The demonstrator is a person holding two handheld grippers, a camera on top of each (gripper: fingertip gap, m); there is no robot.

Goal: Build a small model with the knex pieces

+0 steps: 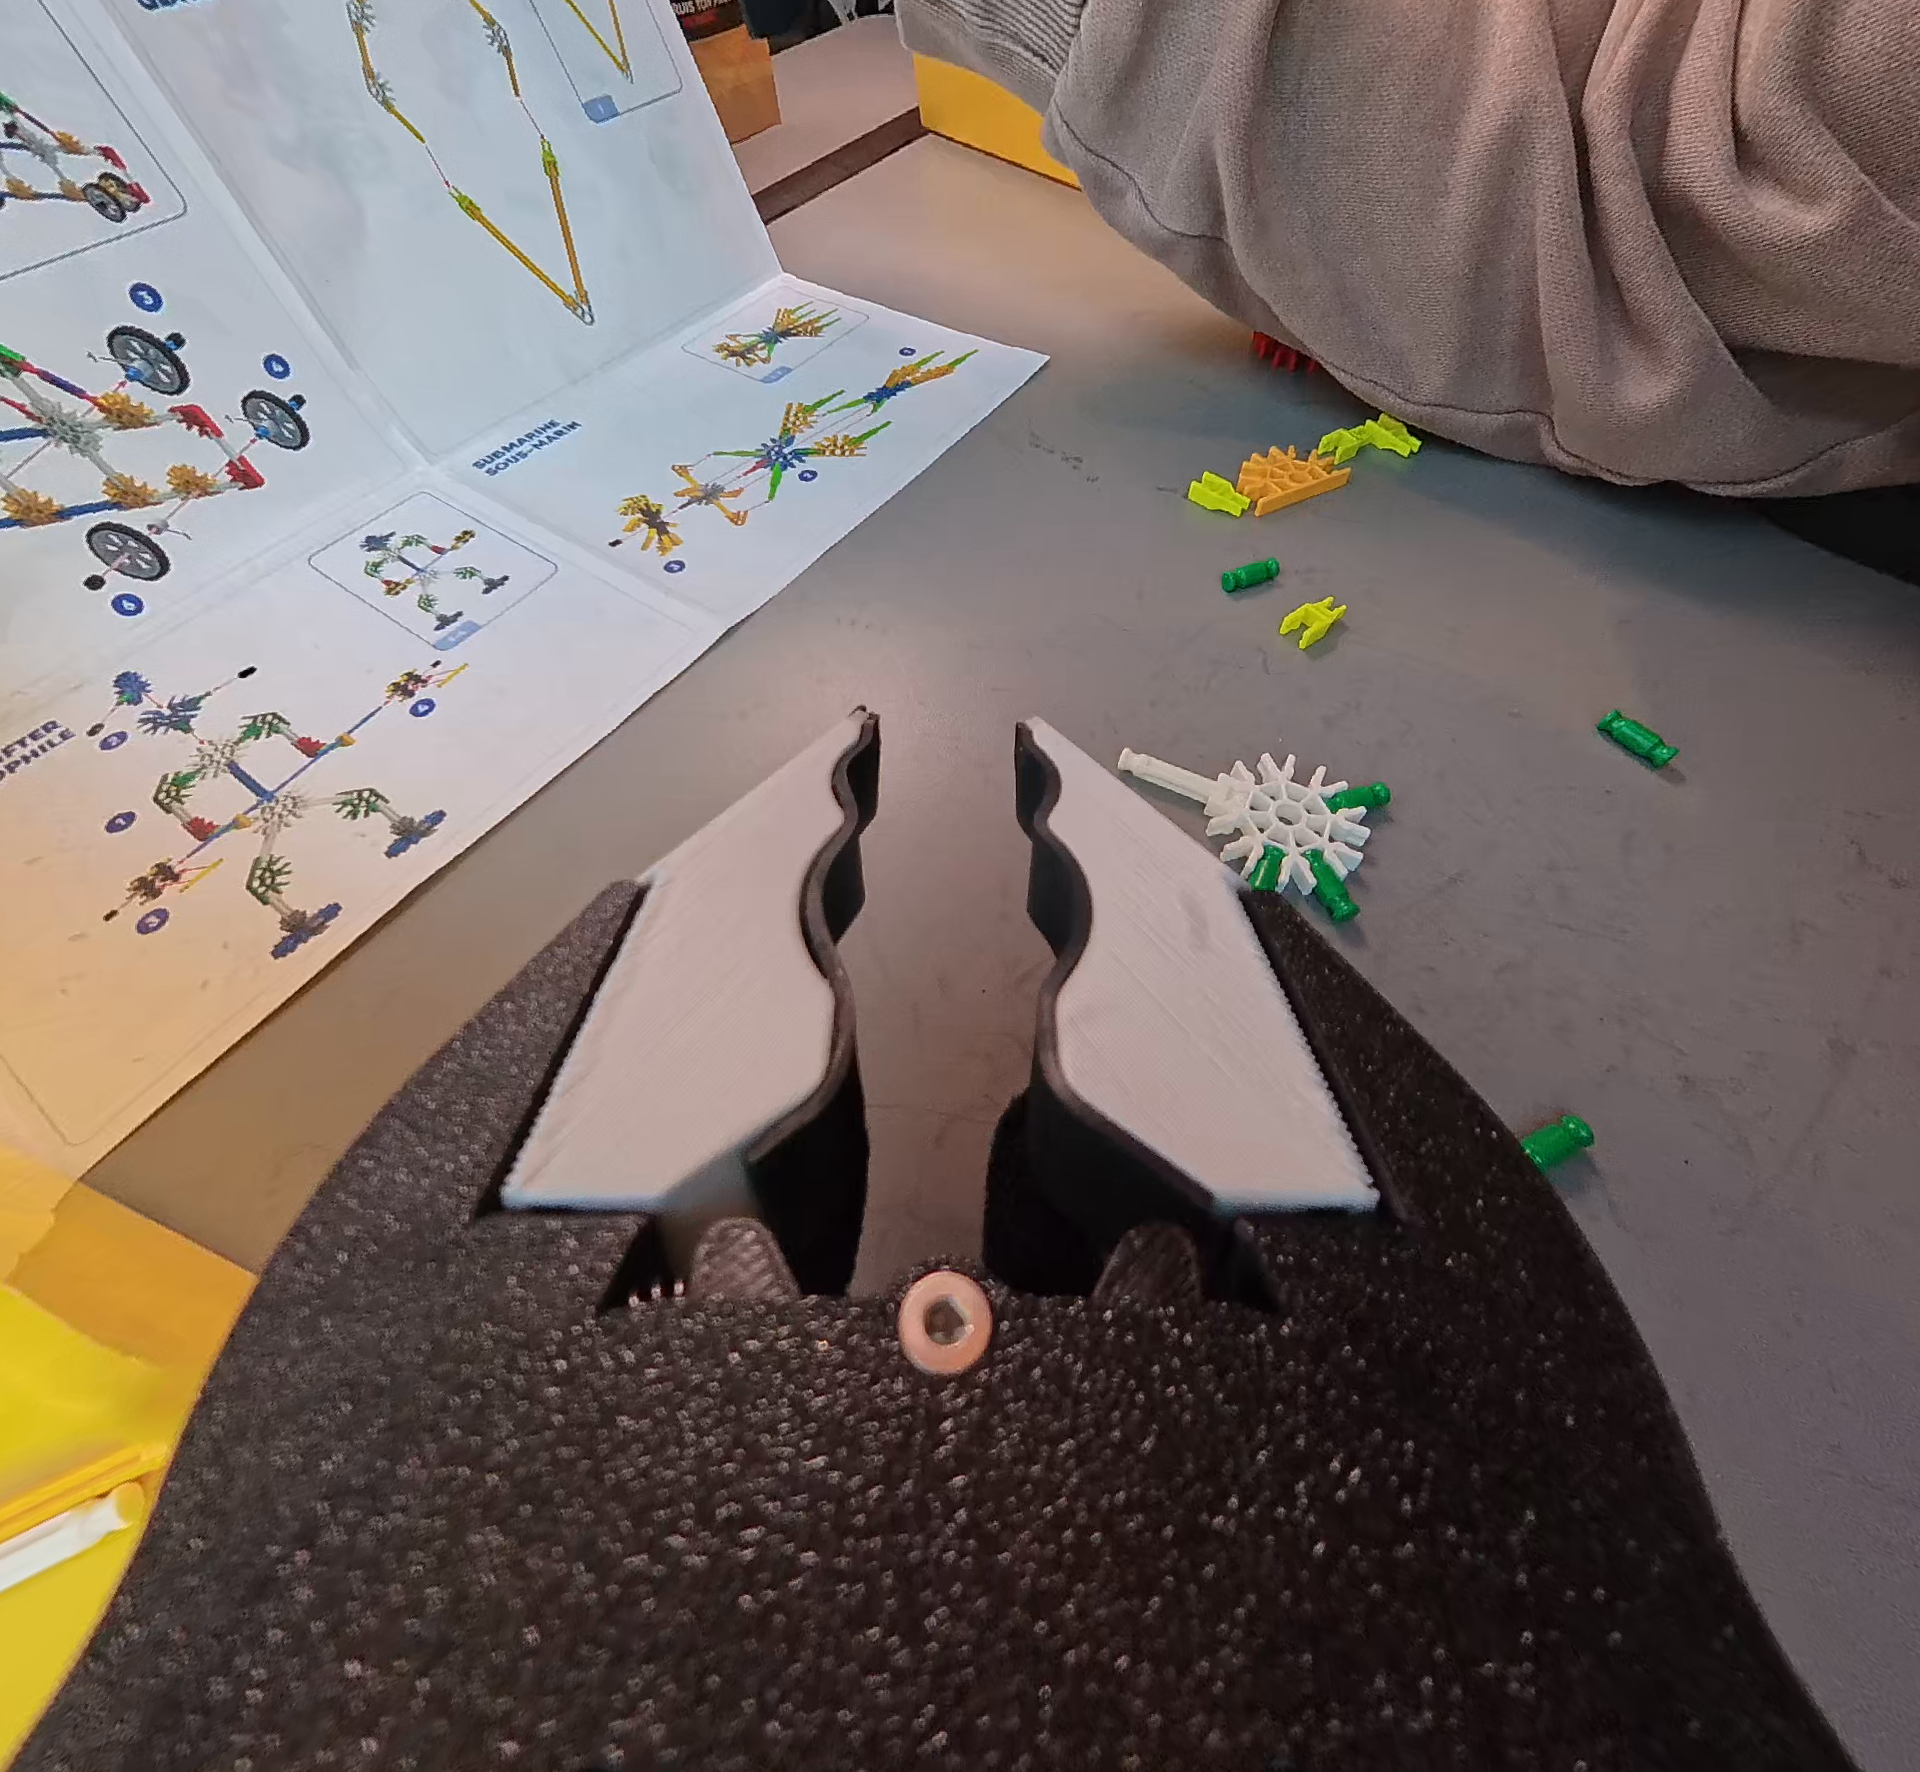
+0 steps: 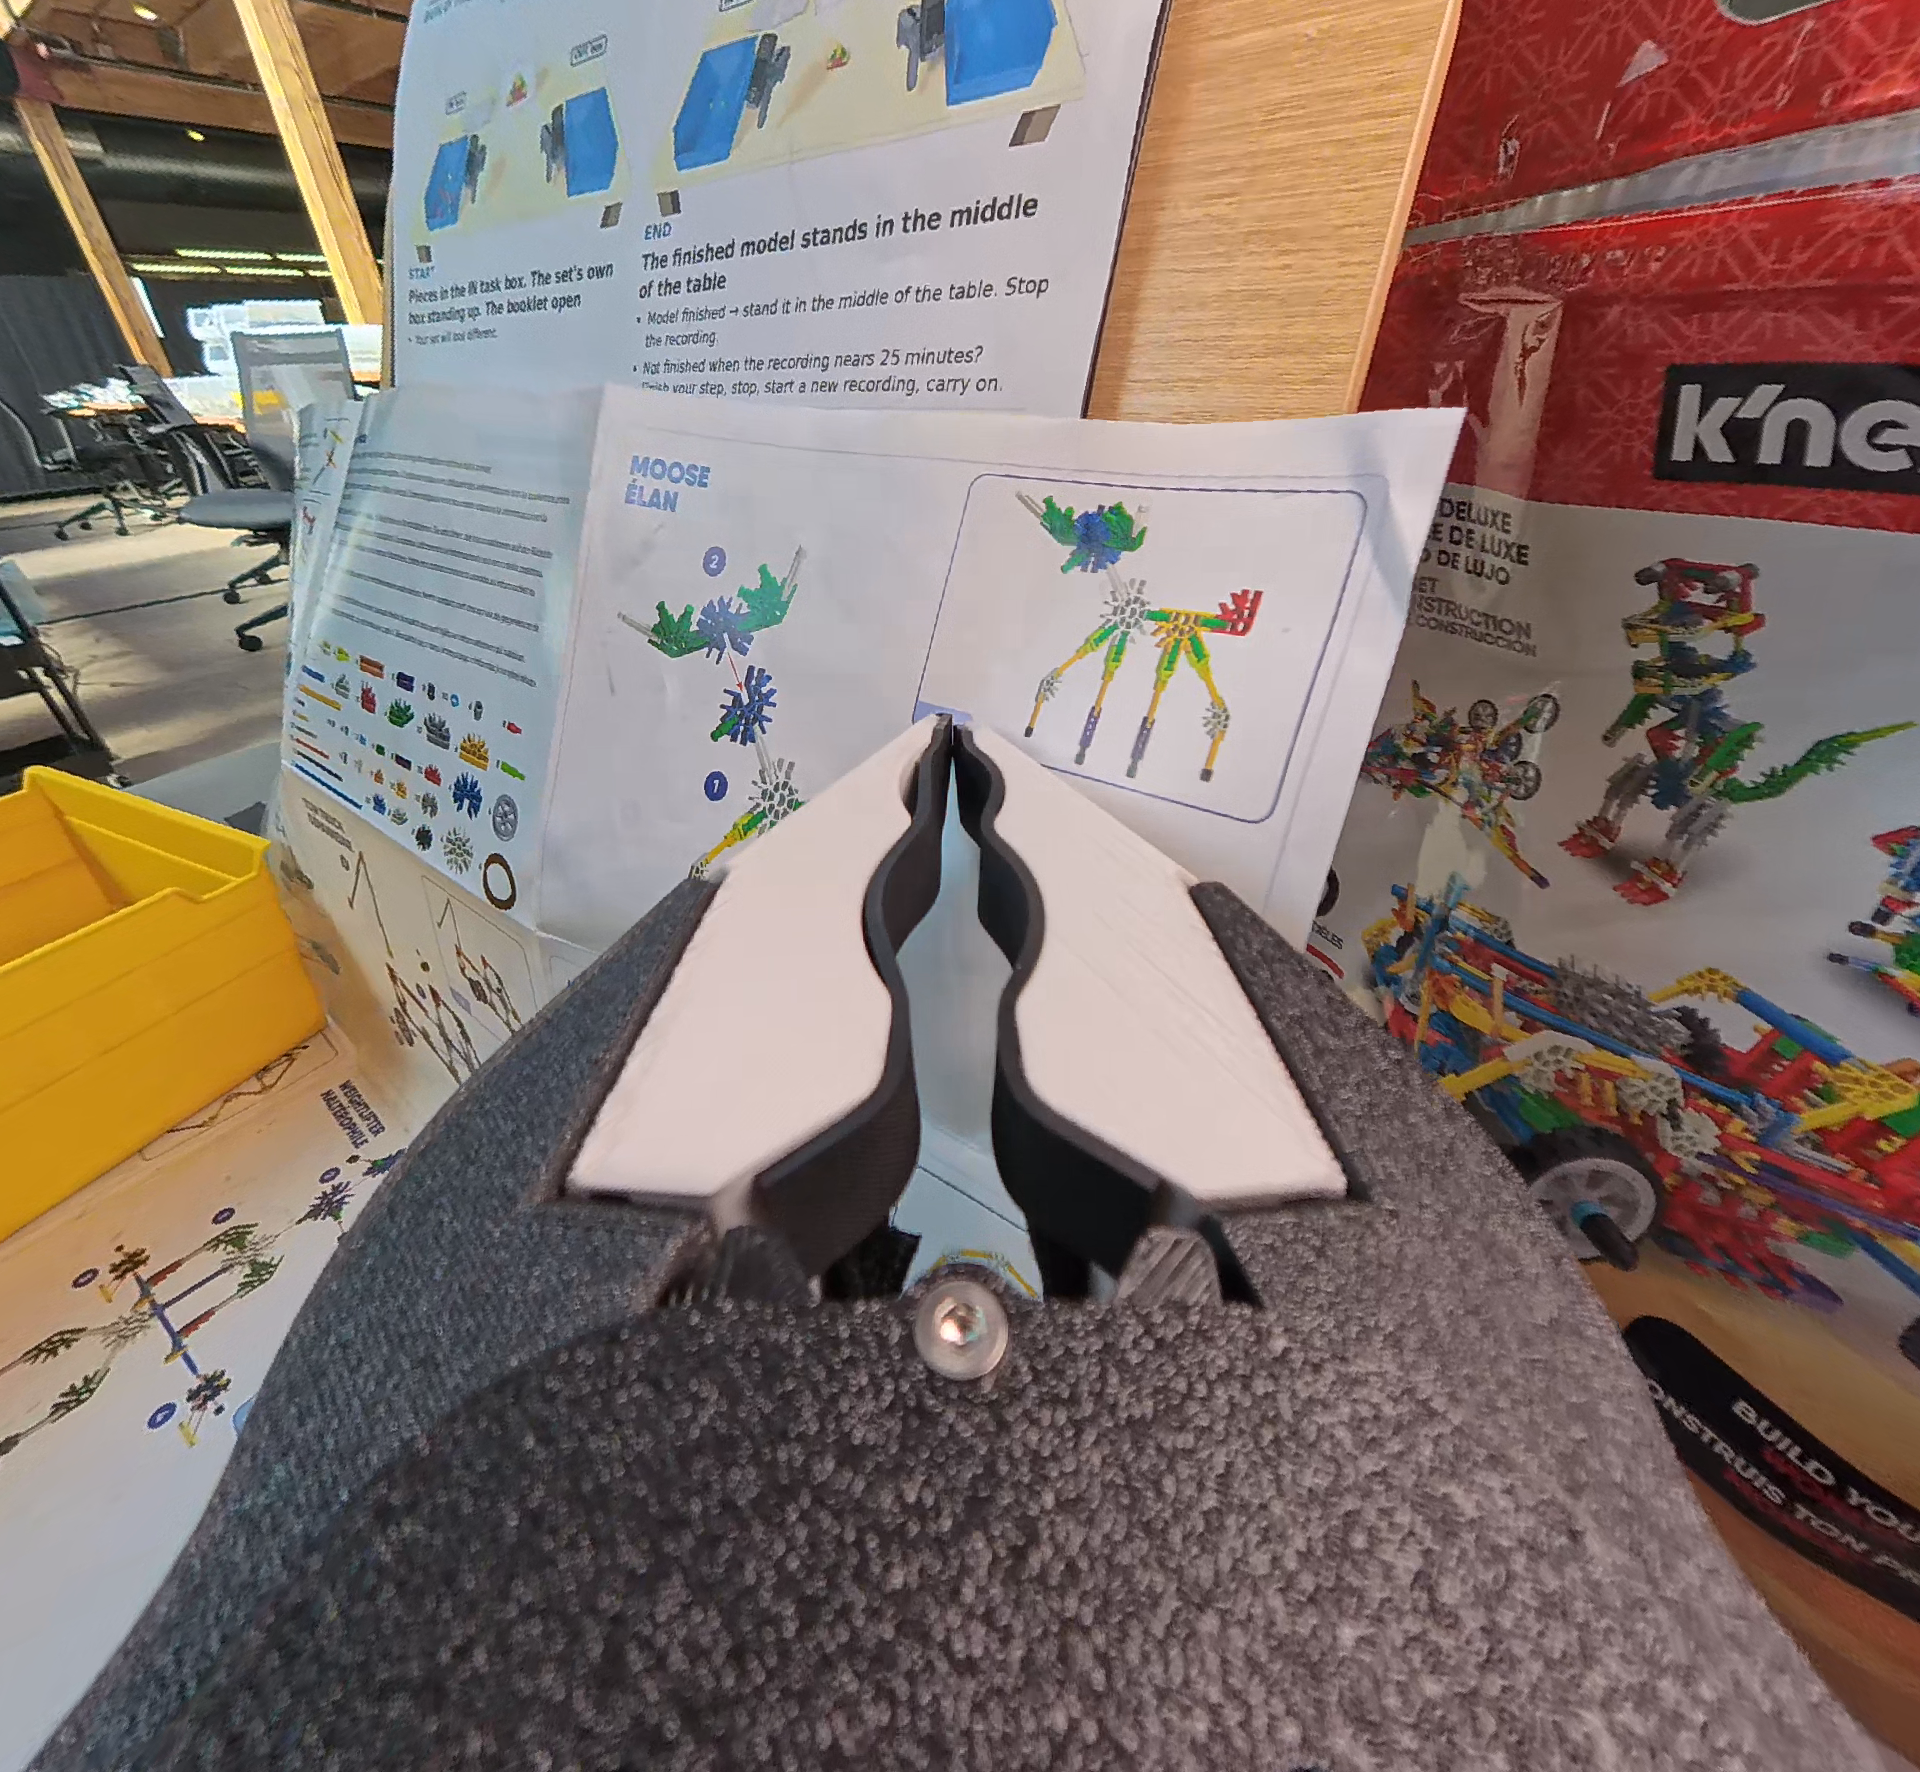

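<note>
Your left gripper [image 1: 945,735] hangs low over the grey table [image 1: 1039,579] with its jaws parted and nothing between them. Just beside its right finger lies a white snowflake connector [image 1: 1288,820] with a white rod and short green rods plugged in; one plugged rod is partly hidden by the finger. Loose green rods [image 1: 1250,574] and yellow-green clips [image 1: 1312,622] lie farther off. An orange connector [image 1: 1294,479] sits near a beige sleeve [image 1: 1455,164], which covers most of a red piece [image 1: 1280,349]. The unfolded instruction sheet [image 1: 436,434] runs out of view on the left.

Your right gripper [image 2: 951,735] has its tips pressed together, holding nothing you can see. It points at a propped booklet page [image 2: 1039,579], whose lower part it hides. The toy box [image 2: 1662,787] is cut off on the right, the yellow bin [image 2: 135,974] on the left.
</note>
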